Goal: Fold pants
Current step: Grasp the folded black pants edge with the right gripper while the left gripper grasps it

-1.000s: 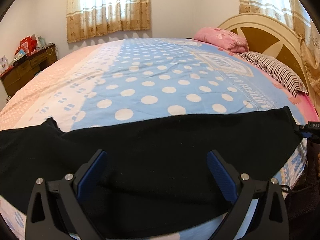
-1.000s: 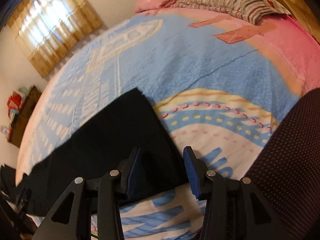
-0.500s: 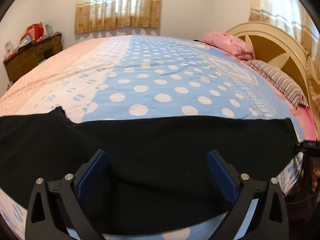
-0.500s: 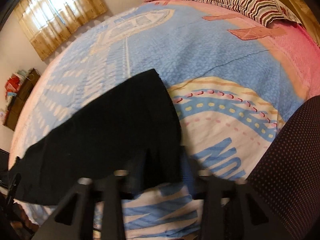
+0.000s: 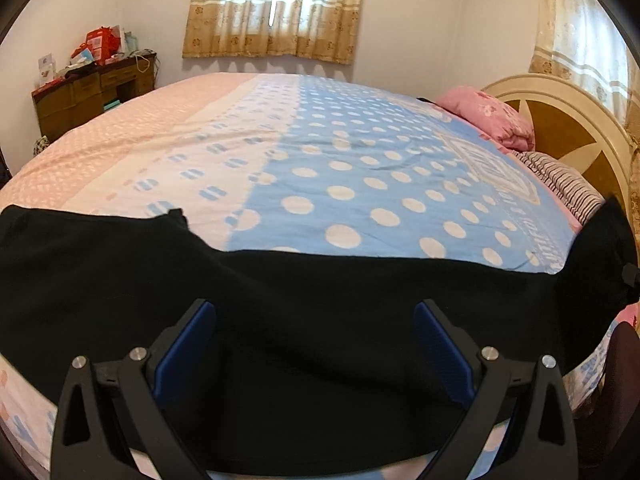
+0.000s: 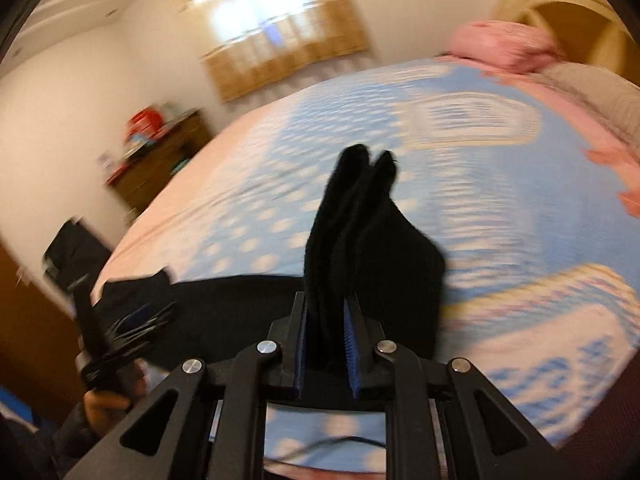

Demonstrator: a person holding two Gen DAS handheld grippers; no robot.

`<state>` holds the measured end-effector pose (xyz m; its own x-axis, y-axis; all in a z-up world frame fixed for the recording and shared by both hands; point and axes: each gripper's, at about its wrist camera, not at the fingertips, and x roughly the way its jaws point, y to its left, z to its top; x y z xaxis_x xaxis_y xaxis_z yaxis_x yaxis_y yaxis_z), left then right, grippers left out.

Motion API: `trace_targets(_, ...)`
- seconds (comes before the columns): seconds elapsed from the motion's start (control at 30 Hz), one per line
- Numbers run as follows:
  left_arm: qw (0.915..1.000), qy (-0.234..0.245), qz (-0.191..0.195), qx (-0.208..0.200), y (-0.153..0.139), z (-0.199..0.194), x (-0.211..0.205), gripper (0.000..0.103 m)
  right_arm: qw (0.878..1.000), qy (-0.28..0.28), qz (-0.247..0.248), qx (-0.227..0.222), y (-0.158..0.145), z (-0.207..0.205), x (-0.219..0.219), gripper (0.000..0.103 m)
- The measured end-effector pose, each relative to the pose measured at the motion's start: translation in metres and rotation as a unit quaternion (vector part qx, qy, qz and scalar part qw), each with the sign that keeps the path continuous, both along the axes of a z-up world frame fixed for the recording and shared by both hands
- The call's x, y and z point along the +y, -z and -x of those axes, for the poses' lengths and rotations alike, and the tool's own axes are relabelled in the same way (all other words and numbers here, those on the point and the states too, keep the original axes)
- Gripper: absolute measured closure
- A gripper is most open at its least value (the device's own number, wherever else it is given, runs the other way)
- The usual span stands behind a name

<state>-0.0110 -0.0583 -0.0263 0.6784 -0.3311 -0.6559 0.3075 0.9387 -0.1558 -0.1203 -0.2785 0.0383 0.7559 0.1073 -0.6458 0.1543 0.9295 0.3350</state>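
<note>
Pants (image 5: pixel 304 320), black, lie stretched across the near edge of the bedspread (image 5: pixel 360 184), with one end lifted at the right. Your right gripper (image 6: pixel 329 320) is clamped on that raised, bunched end, fabric standing up between its blue pads (image 6: pixel 352 336). Your left gripper (image 5: pixel 316 344) hangs over the middle of the cloth with jaws spread wide, holding nothing.

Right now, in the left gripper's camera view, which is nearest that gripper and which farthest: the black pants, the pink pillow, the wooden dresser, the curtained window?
From the left gripper, which is open:
1. Black pants, right under the fingers.
2. Pink pillow, far right by the headboard, and wooden dresser, far left: too close to call.
3. Curtained window, on the back wall.
</note>
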Motion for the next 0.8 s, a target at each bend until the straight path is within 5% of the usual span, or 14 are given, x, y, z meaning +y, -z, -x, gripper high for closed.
trace_targets(0.23,0.9997,-0.024,0.001,-0.001,0.000,-0.009,0.022,0.001,0.994,-0.108,-0.013,0.030,0.051,-0.051,0.094,0.086)
trace_targets(0.43,0.9987,-0.050,-0.004,0.006,0.006,-0.018,0.040,0.001,0.984,-0.160,0.077,0.029,0.087,-0.066,0.159,0.085)
trace_targets(0.5,0.9985,-0.055,-0.005,0.008,0.008,-0.020,0.044,0.001,0.983,-0.162,0.084,0.025,0.093,-0.067,0.167,0.073)
trace_targets(0.57,0.9983,-0.058,-0.006,0.009,0.008,-0.021,0.047,0.001,0.983,-0.177,0.048,0.008,0.097,-0.068,0.169,0.040)
trace_targets(0.6,0.9982,-0.059,-0.007,0.008,0.008,-0.022,0.047,0.001,0.982,-0.186,0.017,-0.007,0.097,-0.067,0.169,0.035)
trace_targets(0.8,0.9979,-0.063,-0.016,-0.002,0.005,-0.022,0.050,0.001,0.971,-0.223,-0.064,-0.051,0.078,-0.054,0.159,0.033)
